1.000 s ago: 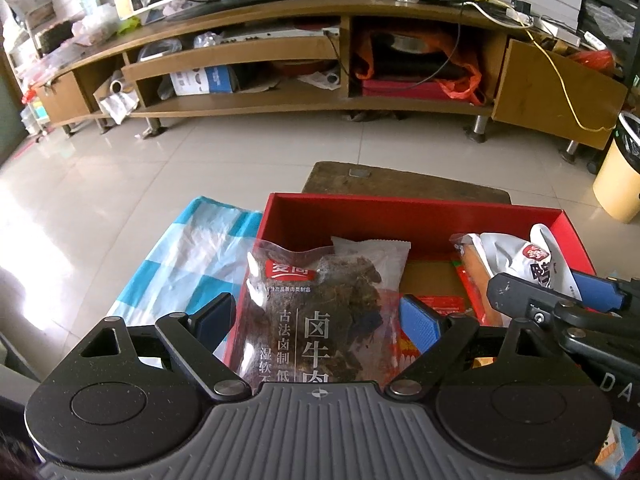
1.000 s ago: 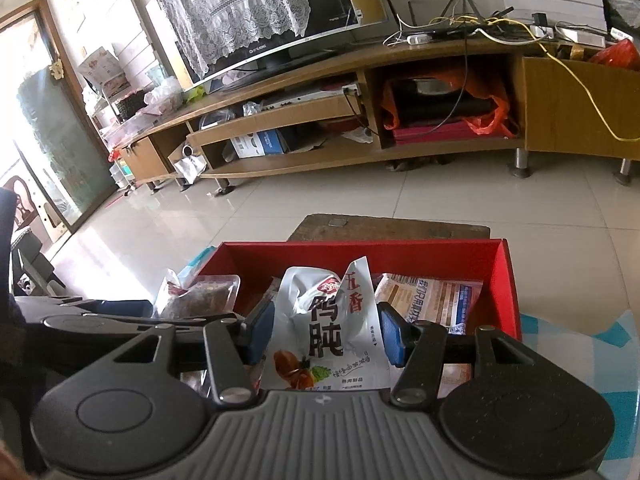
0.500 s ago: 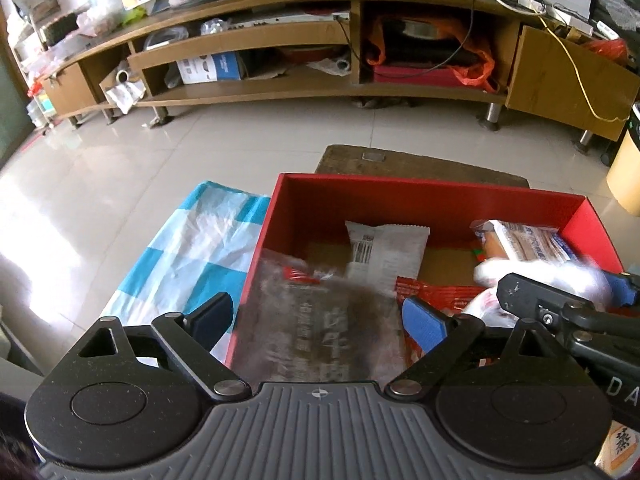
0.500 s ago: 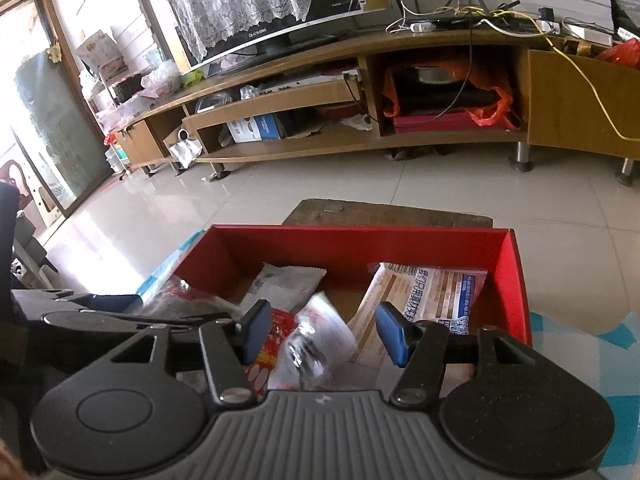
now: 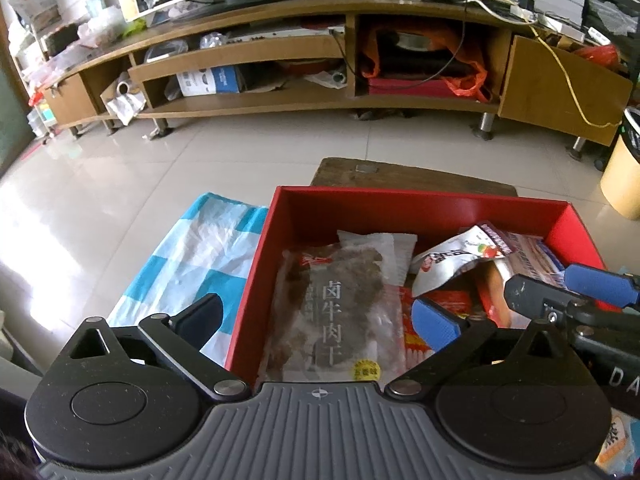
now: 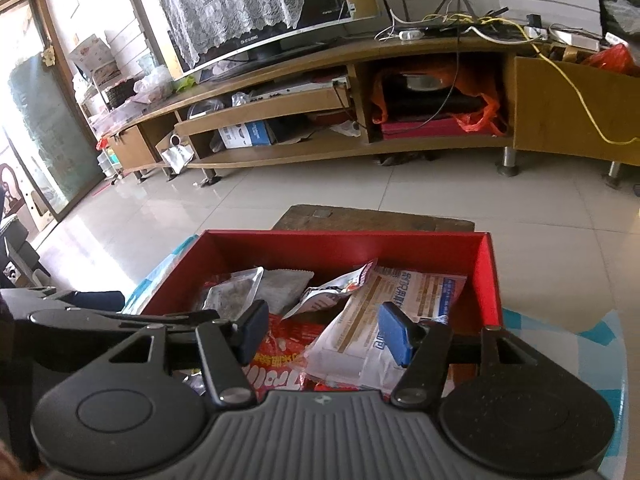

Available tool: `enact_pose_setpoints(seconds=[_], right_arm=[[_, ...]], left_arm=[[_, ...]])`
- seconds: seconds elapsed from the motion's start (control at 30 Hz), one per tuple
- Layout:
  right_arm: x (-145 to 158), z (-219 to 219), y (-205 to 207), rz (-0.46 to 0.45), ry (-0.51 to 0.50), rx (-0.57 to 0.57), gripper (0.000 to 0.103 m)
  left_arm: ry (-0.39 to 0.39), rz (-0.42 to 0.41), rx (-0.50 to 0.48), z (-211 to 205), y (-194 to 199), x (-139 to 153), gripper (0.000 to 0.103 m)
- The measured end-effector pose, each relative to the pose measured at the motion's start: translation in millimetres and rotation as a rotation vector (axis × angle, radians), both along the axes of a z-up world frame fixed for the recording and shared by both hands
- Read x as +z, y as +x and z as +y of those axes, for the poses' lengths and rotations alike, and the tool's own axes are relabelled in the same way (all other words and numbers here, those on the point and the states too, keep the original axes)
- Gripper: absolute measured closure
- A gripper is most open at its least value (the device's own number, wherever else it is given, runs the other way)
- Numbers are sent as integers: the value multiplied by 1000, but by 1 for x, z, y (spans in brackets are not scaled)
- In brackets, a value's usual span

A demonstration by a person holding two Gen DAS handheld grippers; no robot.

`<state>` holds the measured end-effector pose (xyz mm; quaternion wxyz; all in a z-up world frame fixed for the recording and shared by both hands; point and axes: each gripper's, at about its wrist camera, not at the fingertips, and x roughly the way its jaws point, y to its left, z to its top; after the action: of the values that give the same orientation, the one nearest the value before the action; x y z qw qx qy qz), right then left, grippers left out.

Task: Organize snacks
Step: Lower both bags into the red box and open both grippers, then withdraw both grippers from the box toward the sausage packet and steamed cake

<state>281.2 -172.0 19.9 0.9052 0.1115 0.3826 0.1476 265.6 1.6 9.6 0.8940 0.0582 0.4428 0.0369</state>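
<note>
Low in the left wrist view: left gripper (image 5: 324, 318), jaws spread wide after just opening, nothing pinched. Between and beyond the fingers, lying flat in the left half of the red box (image 5: 400, 200): clear beef jerky packet (image 5: 340, 312), free of both pads. Behind it, at frame centre, a pale wrapper (image 5: 384, 246). To the right, propped at a tilt, a white crumpled snack bag (image 5: 452, 258); under it, red packets (image 5: 452, 300). At the right edge, reaching over the box: right gripper (image 5: 560, 288), blue pad showing. Left of the box, a blue-and-white checked plastic sheet (image 5: 200, 248). Beyond the box's far wall, a dark wooden board (image 5: 400, 174) on pale floor tiles; across the top of the frame, a long wooden TV stand (image 5: 280, 52).

Low in the right wrist view: right gripper (image 6: 324, 334), jaws parted, just eased a little wider, holding nothing. Below and past the fingers: a flat white pack with blue print (image 6: 400, 300) in the right half of the red box (image 6: 340, 242), a red packet (image 6: 284, 348) at lower centre, the white snack bag (image 6: 336, 286) behind, the jerky packet (image 6: 232, 292) toward the box's left. At the left edge, the left gripper's dark arm (image 6: 100, 316).
</note>
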Motion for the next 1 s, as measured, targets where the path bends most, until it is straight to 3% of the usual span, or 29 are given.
enact_pose_setpoints(seconds=[0.57, 1.0], right_arm=[[14, -35, -39, 10, 15, -67, 42], [2, -82, -91, 99, -18, -158, 42]], left_arm=[[-10, -35, -99, -26, -44, 18, 1], [-58, 42, -234, -59, -87, 6, 0]])
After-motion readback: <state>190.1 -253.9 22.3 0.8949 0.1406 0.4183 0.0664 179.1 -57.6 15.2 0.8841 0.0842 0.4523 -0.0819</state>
